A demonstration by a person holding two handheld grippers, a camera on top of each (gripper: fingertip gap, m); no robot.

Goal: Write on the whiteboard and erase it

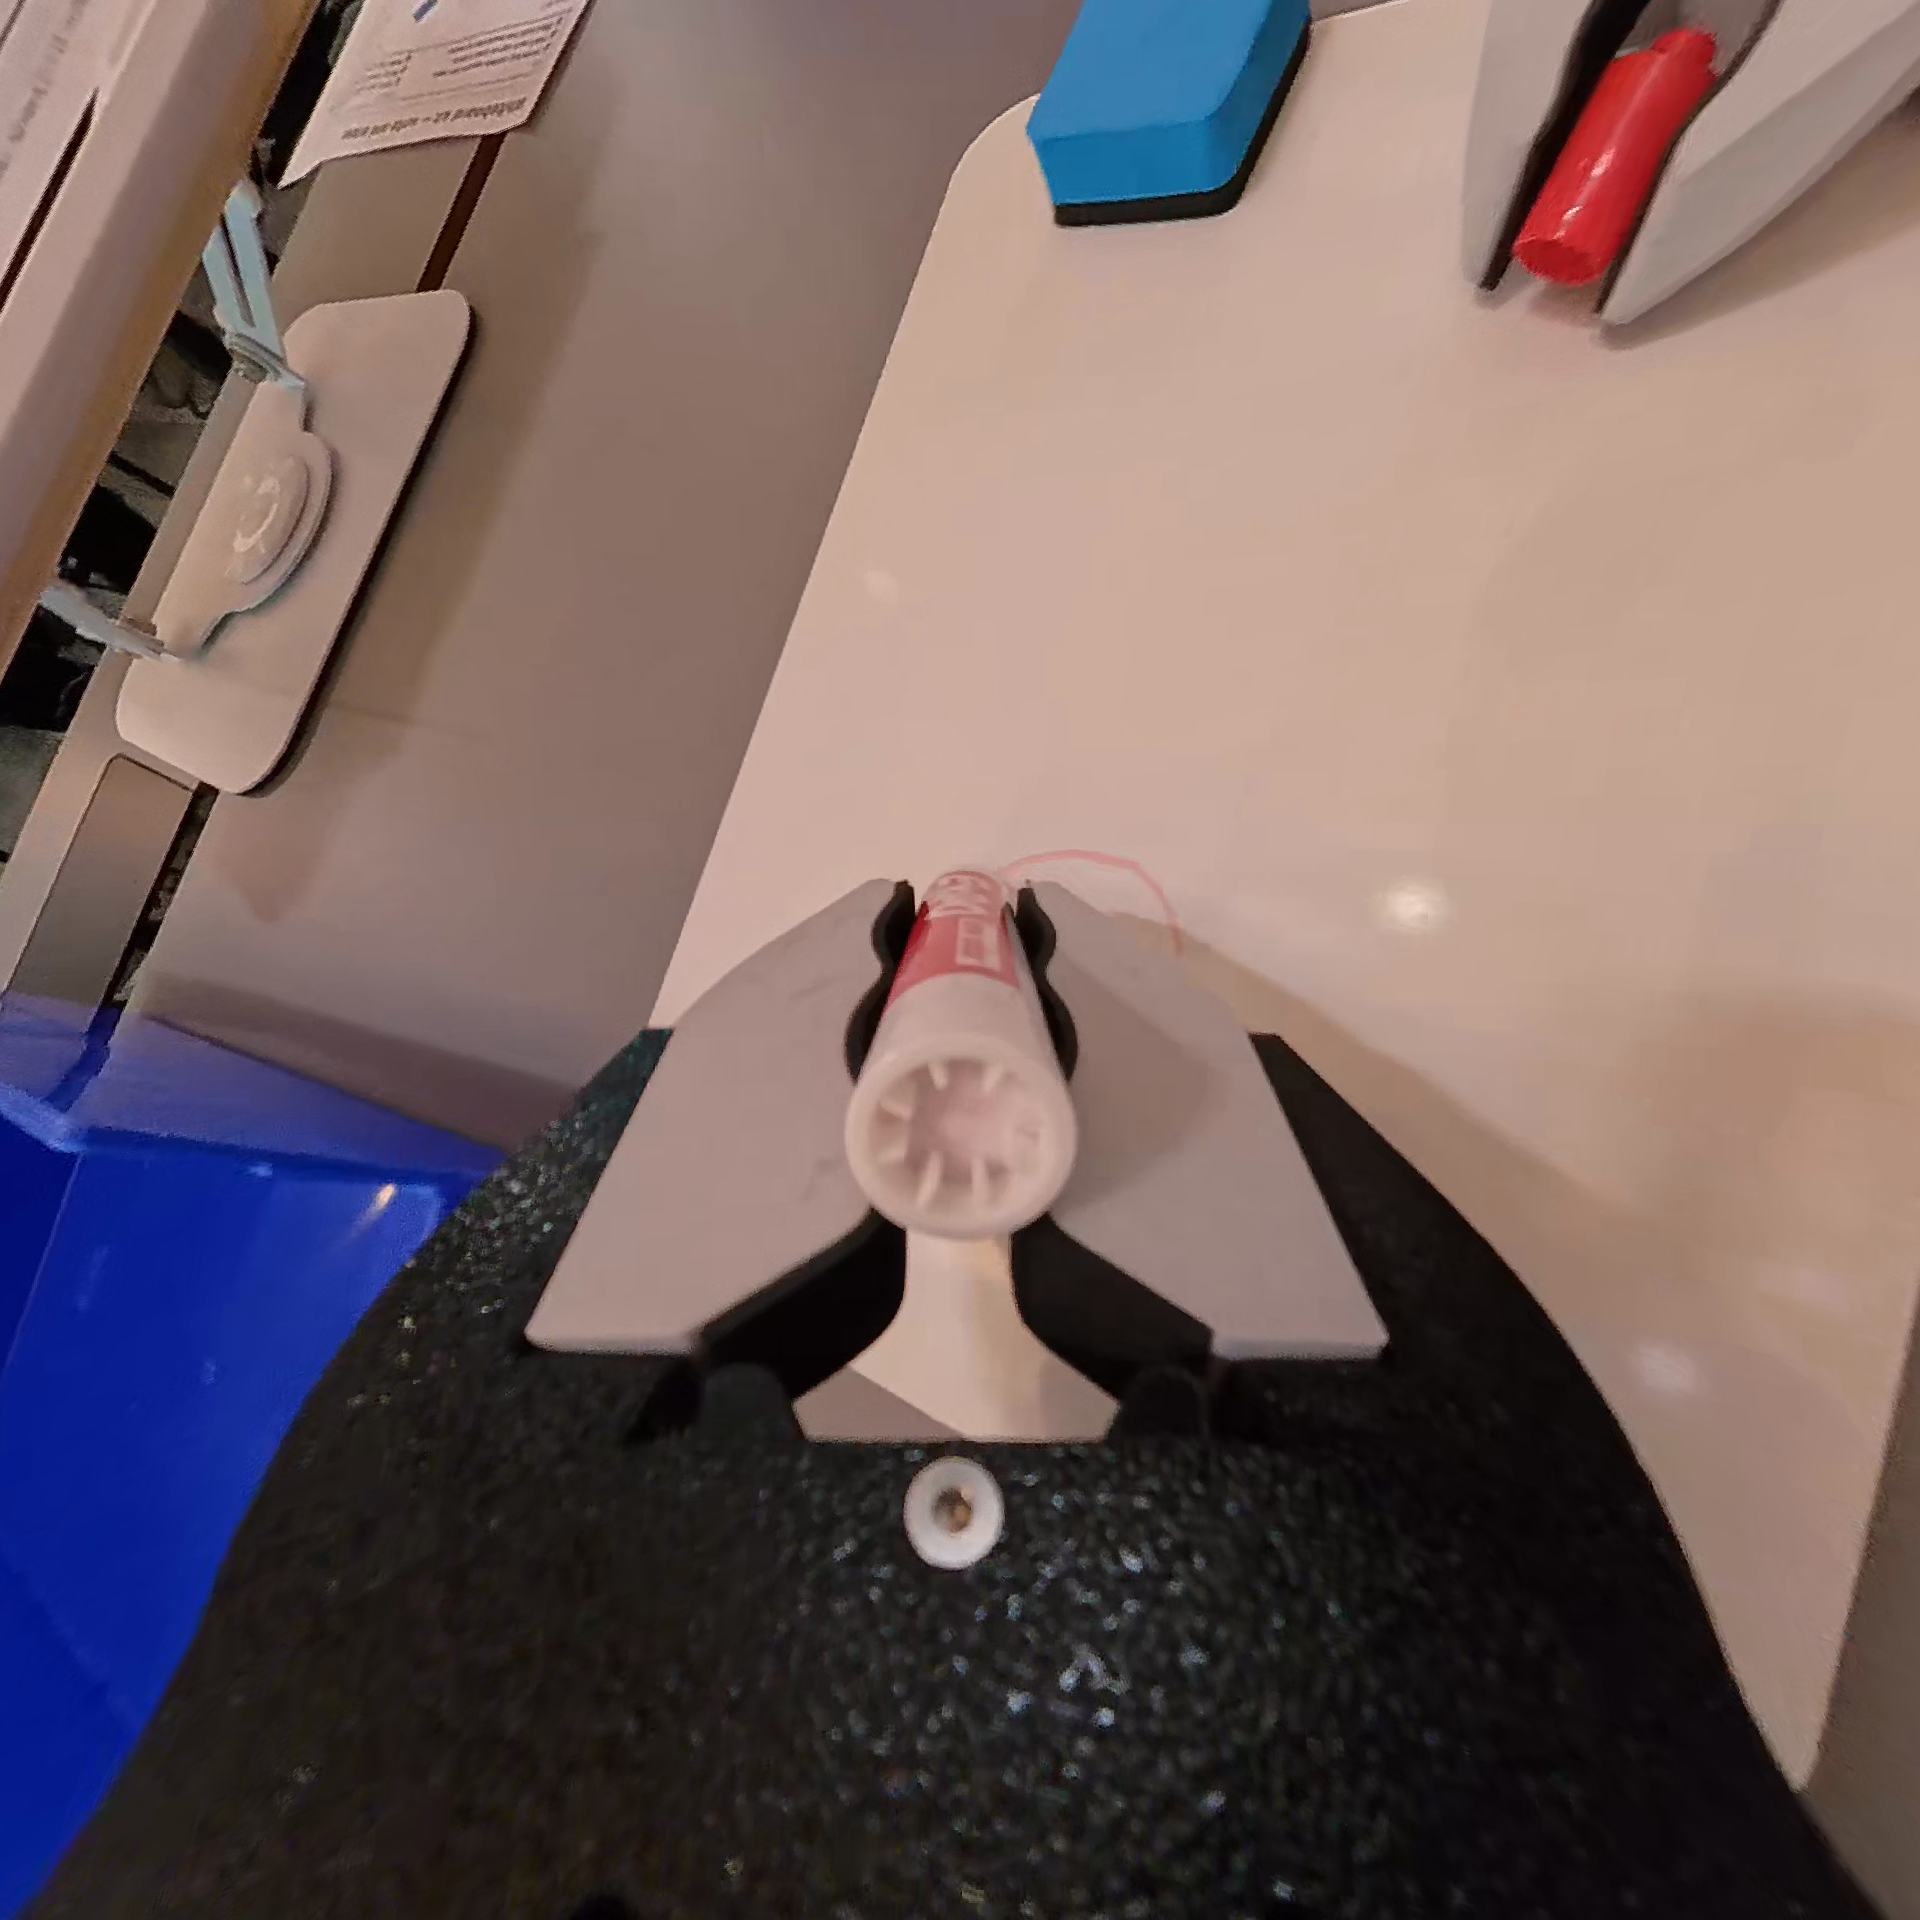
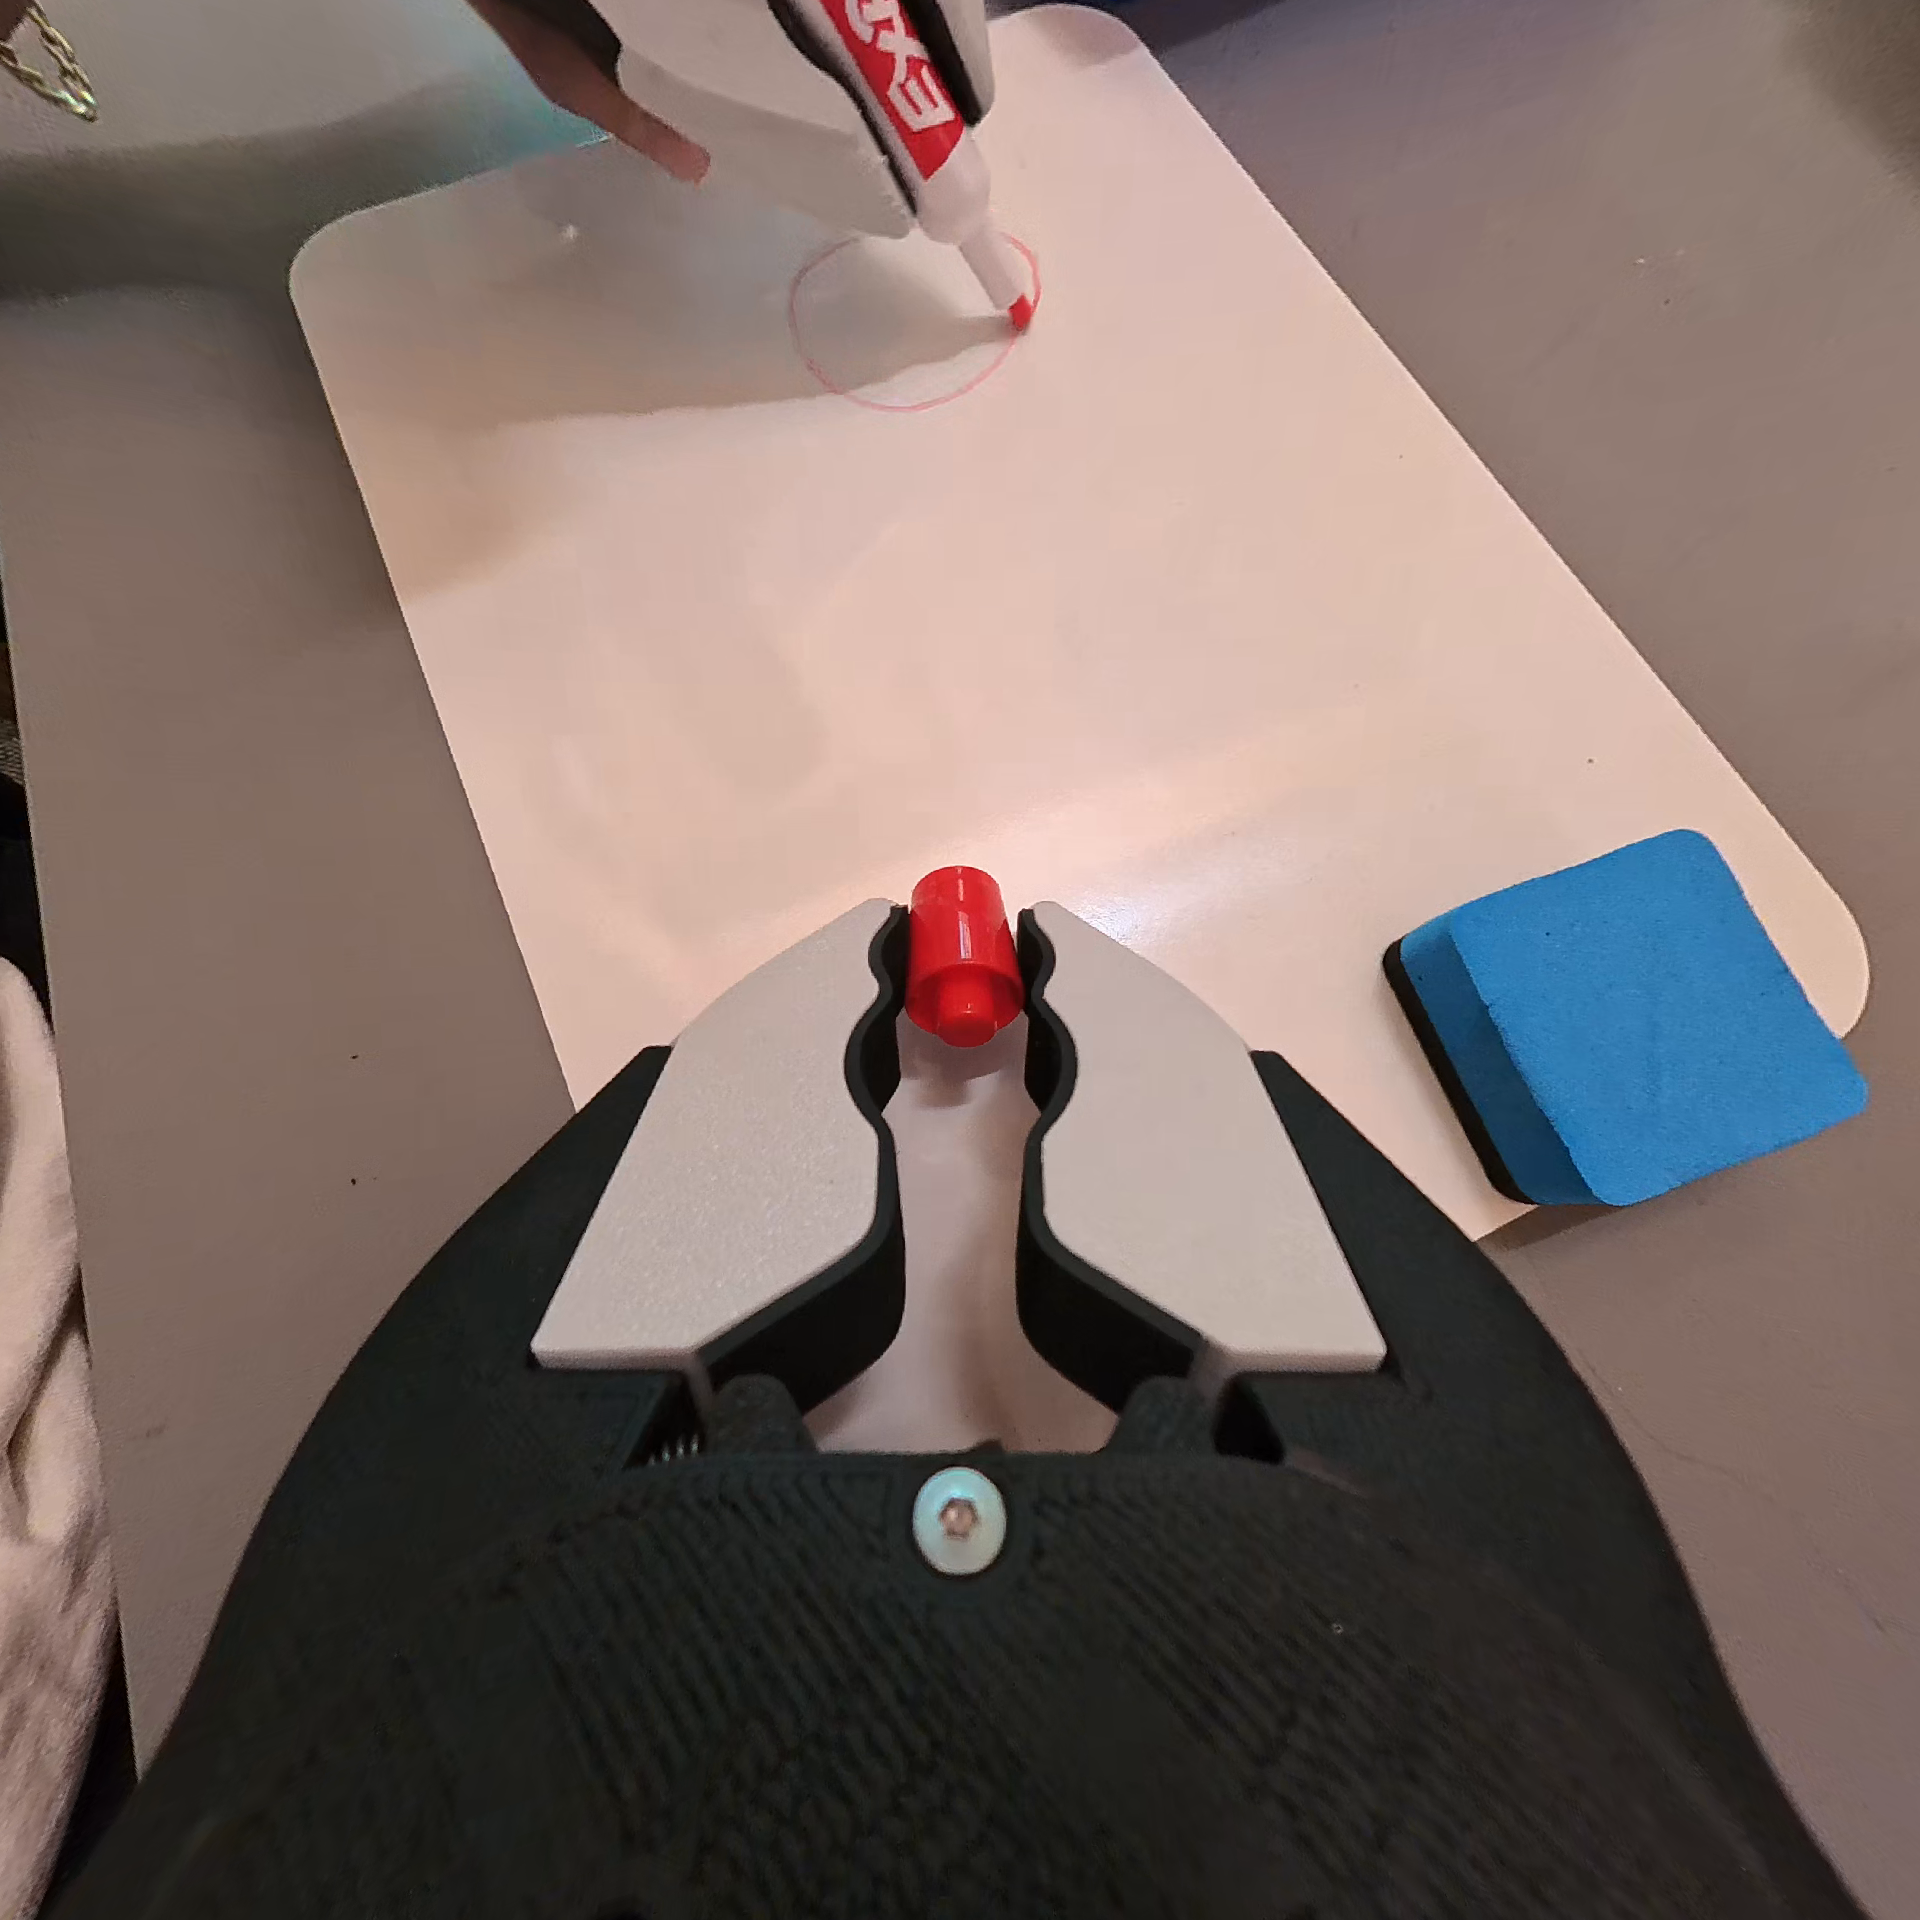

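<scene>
Grey tabletop [image 2: 208,727], bearing one pale whiteboard [image 2: 831,675] with rounded corners, laid flat.

Item: left gripper [image 1: 961,904], my fingers clenched on a red-labelled dry-erase marker [image 1: 961,1049]. Its long axis ran forward between the fingers, butt end toward the camera, the nib hidden past the fingertips in my own view. From the right wrist view, the red nib [image 2: 1020,312] touched the board, inside a thin red circle [image 2: 914,322] drawn there.

Item: right gripper [image 2: 961,935], my fingers grasping the red marker cap [image 2: 961,971] at their tips, held above the near part of the board, well apart from the nib.

Item: blue foam eraser [image 2: 1631,1018], black-backed, resting on the board's corner, off to the right of my right fingertips and near them; far ahead of my left fingers.

Judgement: writing appeared under way, erasing not yet begun. The eraser lay nearer my right fingers, but they were occupied by the cap; capping would need the cap's open end lined up along the marker's axis first.
</scene>
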